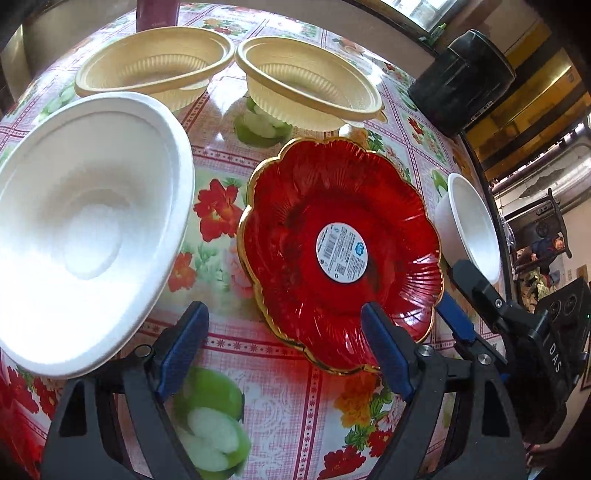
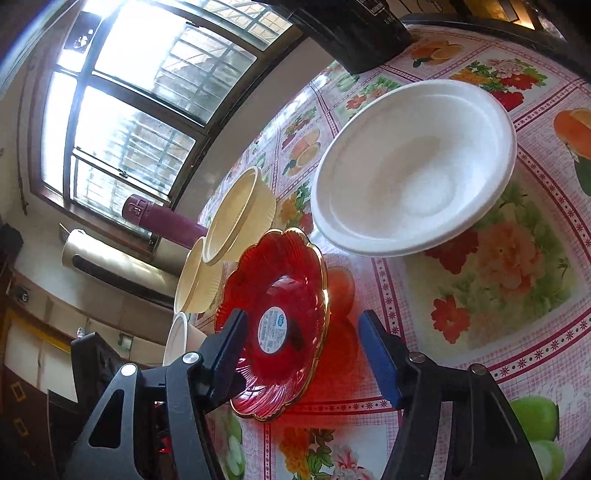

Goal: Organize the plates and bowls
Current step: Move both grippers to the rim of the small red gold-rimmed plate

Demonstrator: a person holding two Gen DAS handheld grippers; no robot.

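Note:
A red glass plate [image 1: 340,251] with a gold scalloped rim and a round label lies on the flowered tablecloth [image 1: 295,406]. My left gripper [image 1: 282,350] stands open over the cloth at the plate's near-left edge, its right finger [image 1: 384,350] overlapping the rim. My right gripper [image 1: 448,280] [image 2: 303,343] is rolled onto its side at the red plate's [image 2: 280,325] right rim. The rim sits between its open jaws with gaps showing. Around the plate are a large white foam bowl [image 1: 85,221] [image 2: 413,166], two cream bowls [image 1: 155,66] [image 1: 310,81] and a small white bowl [image 1: 469,225].
A black box [image 1: 461,81] [image 2: 354,33] stands at the table's far right corner. A maroon flask [image 1: 159,14] [image 2: 162,221] rises behind the cream bowls [image 2: 240,218]. The table's edge curves just past the small white bowl [image 2: 177,339]. A person [image 1: 554,243] is far off in the room.

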